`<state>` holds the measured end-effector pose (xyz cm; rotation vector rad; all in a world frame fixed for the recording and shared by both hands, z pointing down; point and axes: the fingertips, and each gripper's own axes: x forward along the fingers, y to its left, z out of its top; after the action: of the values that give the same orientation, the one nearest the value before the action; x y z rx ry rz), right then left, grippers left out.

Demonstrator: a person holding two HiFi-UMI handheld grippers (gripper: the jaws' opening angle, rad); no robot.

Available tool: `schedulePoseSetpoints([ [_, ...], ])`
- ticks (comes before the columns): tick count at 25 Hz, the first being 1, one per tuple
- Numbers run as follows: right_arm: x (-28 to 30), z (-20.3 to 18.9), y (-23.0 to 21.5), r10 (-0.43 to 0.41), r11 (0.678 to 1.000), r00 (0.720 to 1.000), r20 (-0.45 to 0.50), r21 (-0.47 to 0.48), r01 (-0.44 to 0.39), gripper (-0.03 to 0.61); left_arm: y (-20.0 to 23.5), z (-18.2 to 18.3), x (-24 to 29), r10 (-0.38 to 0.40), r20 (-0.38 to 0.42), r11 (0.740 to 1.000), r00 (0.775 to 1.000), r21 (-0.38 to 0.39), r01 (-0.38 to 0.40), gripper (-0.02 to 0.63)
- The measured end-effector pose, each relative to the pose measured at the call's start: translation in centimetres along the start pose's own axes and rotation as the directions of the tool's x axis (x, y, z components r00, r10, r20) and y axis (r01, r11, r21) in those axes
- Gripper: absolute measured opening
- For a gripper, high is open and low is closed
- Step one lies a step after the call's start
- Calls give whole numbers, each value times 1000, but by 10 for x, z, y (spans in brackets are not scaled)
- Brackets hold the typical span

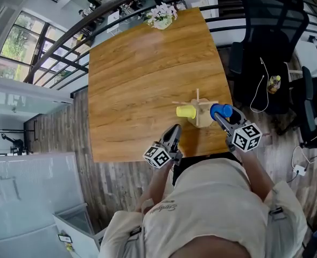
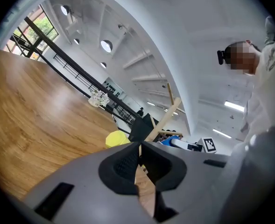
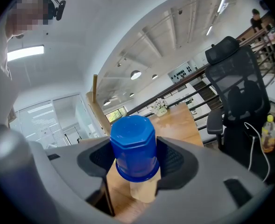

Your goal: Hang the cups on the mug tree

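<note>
Two cups, one mug tree [image 1: 203,118]. Right gripper [image 3: 133,158] clamps blue cup [image 3: 133,143]. Left gripper [image 2: 139,147] closed, empty; yellow cup [image 2: 116,138] just ahead, part-hidden.

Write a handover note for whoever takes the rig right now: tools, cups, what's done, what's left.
Left tool: shut, empty, over the near edge of the table, just short of the mug tree.
Right tool: shut on the blue cup, held at the tree's right side above a wooden part of it. Can't tell whether it is on a peg.
Yellow cup: looks hung on the tree's left side.
Done: yellow cup, apparently.
Left: seat the blue cup on a peg, open the right tool, back off.
</note>
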<state>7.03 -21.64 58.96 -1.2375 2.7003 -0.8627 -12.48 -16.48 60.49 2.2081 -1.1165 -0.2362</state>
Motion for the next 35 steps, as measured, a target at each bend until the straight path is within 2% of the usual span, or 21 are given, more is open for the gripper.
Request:
schedulePoseSetpoints([
  [3,5,-7,-5,-14,1000,1000,-18,9,14,258,-6,4,1,-9,-11,1000,1000,24,10,26],
  [9,12,-20,-20,-33,997,999,-39,74,36,258,-12,-1,3,-19,-18,1000,1000,25,19,26],
  [12,20,-27,-23,-29,997,998,-63,68,33,259,-11,-5,1,-15,-30,999,999,28,16,26],
  [22,46,-49,-26,20,992,996,-83,122,-9,259,7,-22,-8,48,-74,999,996,-15,-49,26],
  [30,55,-60,-26,50,979,997,-63,198,-37,264,11,-9,3,34,-85,999,996,12,-33,26],
  [35,53,-81,-31,31,974,994,-104,229,-6,267,3,13,6,8,-64,999,998,41,-6,26],
])
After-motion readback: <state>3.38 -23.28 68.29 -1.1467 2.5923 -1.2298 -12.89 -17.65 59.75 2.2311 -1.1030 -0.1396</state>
